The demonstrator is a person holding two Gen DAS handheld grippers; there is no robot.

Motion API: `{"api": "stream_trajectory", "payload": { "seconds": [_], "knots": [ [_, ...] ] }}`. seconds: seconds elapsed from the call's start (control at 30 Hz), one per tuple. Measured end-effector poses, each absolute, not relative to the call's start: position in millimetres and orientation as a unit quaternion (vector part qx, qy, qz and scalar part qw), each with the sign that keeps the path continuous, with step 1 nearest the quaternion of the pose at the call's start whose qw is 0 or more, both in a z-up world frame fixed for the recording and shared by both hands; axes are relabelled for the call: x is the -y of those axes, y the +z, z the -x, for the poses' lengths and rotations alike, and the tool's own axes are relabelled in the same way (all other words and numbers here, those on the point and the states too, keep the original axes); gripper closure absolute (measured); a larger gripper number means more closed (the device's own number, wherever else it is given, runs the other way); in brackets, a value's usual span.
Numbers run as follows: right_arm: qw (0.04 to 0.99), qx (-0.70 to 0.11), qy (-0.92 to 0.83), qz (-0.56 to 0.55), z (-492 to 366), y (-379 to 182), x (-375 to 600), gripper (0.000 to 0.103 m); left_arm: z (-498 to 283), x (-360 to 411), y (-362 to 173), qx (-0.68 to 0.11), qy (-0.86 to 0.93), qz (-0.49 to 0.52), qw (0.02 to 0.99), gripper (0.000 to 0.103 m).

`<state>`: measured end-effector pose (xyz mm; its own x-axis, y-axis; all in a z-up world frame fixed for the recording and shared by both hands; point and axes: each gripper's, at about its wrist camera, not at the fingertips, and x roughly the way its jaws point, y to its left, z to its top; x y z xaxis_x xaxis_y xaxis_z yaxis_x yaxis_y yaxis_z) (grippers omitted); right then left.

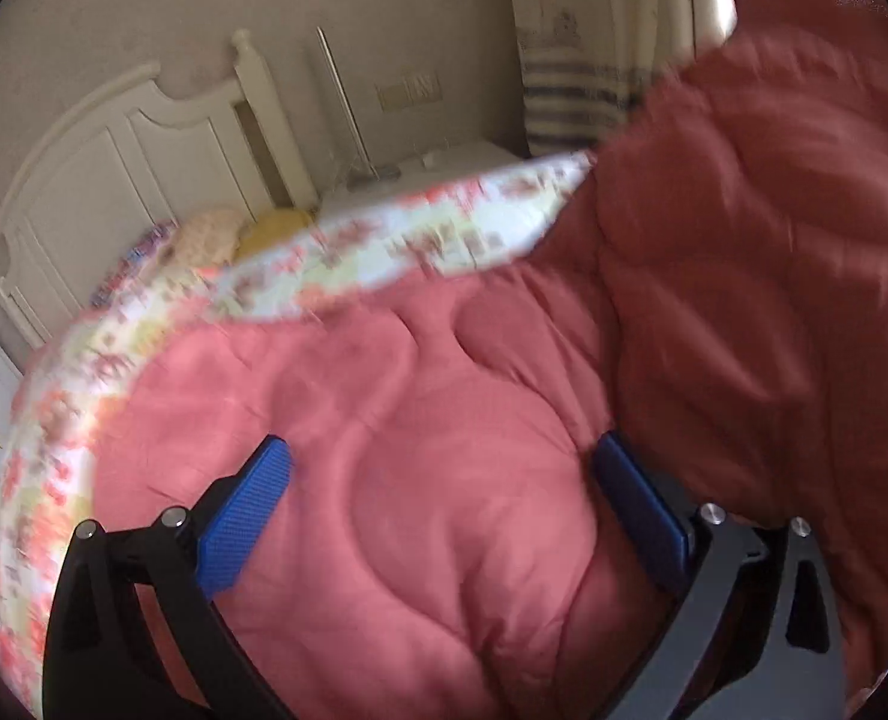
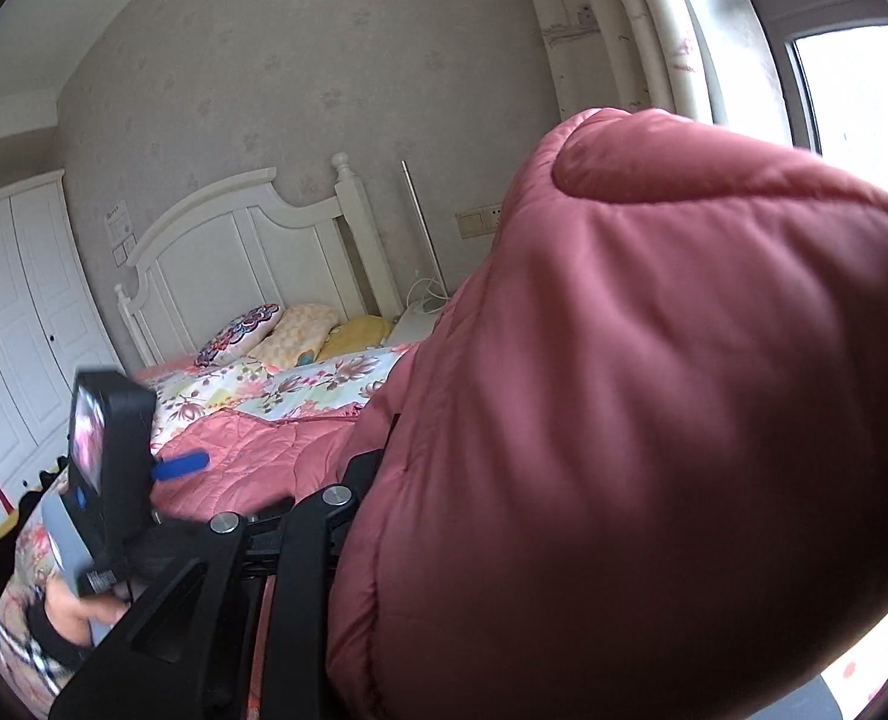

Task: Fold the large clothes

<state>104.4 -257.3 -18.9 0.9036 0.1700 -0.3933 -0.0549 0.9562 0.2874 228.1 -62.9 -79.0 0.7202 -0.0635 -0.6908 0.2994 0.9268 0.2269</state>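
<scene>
The right gripper (image 2: 504, 480) has its jaws clamped on a puffy fold of the pink quilted comforter (image 2: 624, 420); that slick bulk could slip free. The left gripper (image 1: 444, 516) holds its jaws wide apart, empty, over the comforter on the bed. Beyond it lie a floral sheet (image 1: 348, 258) and a white headboard (image 2: 252, 240).
</scene>
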Motion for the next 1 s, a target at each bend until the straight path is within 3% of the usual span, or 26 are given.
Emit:
{"api": "stream_trajectory", "payload": {
  "seconds": [0.33, 0.4, 0.6, 0.73, 0.87, 1.0],
  "knots": [
    [0.979, -0.192, 0.074, -0.002, -106, -3, 175, 0.065, -230, 55, -87, -0.368, -0.120, -0.126, 0.914, 0.002],
    [0.979, -0.193, 0.070, 0.000, -107, -4, 168, 0.065, -226, 43, -73, -0.380, -0.133, -0.109, 0.909, 0.006],
    [0.978, -0.201, 0.046, -0.010, -106, -5, 173, 0.065, -214, -23, -28, -0.314, -0.047, -0.099, 0.943, 0.005],
    [0.978, -0.207, 0.032, -0.004, -105, -4, 167, 0.065, -240, -78, -51, -0.366, 0.008, -0.051, 0.929, 0.005],
    [0.977, -0.205, 0.020, 0.045, -106, -5, 139, 0.064, -257, -101, -85, -0.414, -0.059, 0.043, 0.907, 0.005],
    [0.975, -0.201, 0.027, 0.092, -106, -13, 105, 0.064, -254, -95, -87, -0.401, -0.061, 0.019, 0.914, 0.005]
  ]
}}
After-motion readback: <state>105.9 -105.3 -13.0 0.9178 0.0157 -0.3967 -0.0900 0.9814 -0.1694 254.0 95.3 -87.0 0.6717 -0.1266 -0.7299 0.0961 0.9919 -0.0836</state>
